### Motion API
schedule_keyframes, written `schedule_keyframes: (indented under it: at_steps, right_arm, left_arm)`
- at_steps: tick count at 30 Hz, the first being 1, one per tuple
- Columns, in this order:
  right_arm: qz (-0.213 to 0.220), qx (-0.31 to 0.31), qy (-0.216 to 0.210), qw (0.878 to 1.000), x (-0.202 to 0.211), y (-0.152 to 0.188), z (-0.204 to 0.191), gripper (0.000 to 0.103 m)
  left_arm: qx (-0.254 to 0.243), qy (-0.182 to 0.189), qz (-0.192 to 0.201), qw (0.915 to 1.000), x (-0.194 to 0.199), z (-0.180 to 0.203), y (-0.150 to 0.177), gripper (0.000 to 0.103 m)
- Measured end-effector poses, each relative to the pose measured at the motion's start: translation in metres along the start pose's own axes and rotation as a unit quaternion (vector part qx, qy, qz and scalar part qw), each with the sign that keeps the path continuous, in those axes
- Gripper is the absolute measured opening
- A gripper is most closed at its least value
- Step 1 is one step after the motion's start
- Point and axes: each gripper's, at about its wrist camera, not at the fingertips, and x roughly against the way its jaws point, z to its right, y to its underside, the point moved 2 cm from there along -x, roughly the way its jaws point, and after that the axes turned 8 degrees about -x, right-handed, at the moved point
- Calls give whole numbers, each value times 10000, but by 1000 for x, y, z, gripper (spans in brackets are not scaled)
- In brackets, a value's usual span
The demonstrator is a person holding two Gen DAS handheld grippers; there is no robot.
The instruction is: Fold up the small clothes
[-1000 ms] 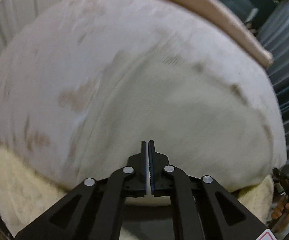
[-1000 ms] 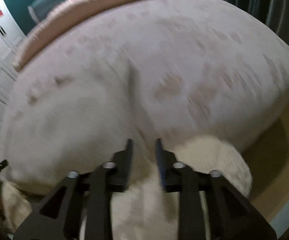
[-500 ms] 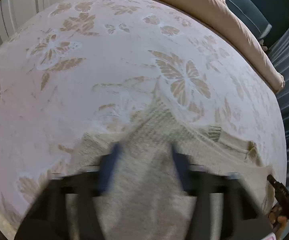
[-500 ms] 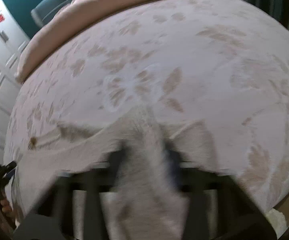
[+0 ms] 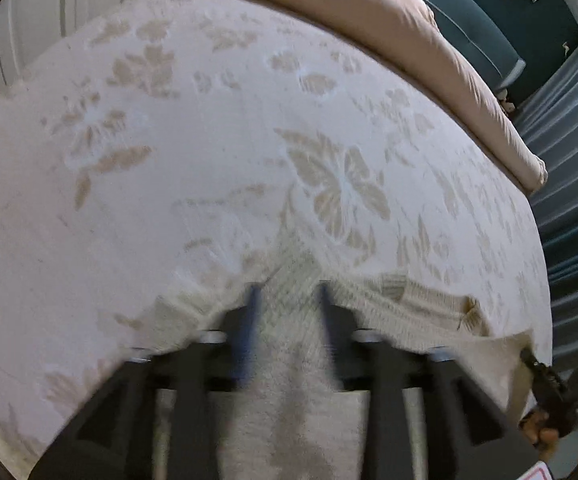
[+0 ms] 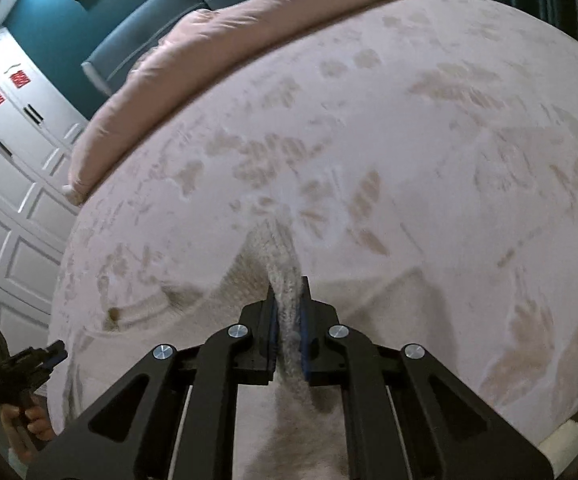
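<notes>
A cream knitted garment [image 5: 409, 304] lay on the bed [image 5: 209, 160], at the near edge of its pale bedspread patterned with beige flowers and butterflies. In the left wrist view the left gripper [image 5: 287, 300] had its fingers [image 5: 251, 312] set apart, with a band of the knit running between them; the fingers were blurred, and whether they pressed the cloth or merely stood on either side of it could not be told. From that band the garment spread out toward the right across the bedspread, its ribbed edge ending near the bed's right side, where the right gripper [image 5: 529, 358] showed small at the frame's edge.

In the right wrist view the right gripper [image 6: 288, 312] had its fingers [image 6: 270, 320] drawn in close, pinching a narrow bunched ridge of the cream knitted garment [image 6: 285, 280] that rose between the blue pads and ran on ahead of them onto the bed [image 6: 409, 160]. To the left of that ridge a flat ribbed part of the garment lay on the bedspread, with a small brown spot near its end. The left gripper [image 6: 55, 350] showed at the lower left, held in the person's hand [image 6: 29, 428].

A folded pink duvet [image 6: 209, 52] lay along the far side of the bed, a dark blue headboard [image 6: 161, 8] behind it. White panelled wardrobe doors [image 6: 13, 160] stood beyond the bed's left side.
</notes>
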Motion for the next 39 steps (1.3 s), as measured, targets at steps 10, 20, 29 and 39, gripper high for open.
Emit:
schedule_keyframes:
  at_steps: [10,20,29,39]
  right_arm:
    - [-80,215,92,9997,-2,0,-8,8]
    - [-217,105,402,9989,-29,-11,8,8]
    - [-166,112,612,9979,-39,-7,29,8]
    - [-117,1062,-222,9940,51,59,-55,16]
  left_arm:
    - [-354,-94,92,9993,-16,2,-8,1]
    - [6,-604,86,9981,-21,-30,-1,1]
    - [-150,-903,11,9958,-39,-26,-1,2]
    - [-962,-378,508,9933,53,49,48,11]
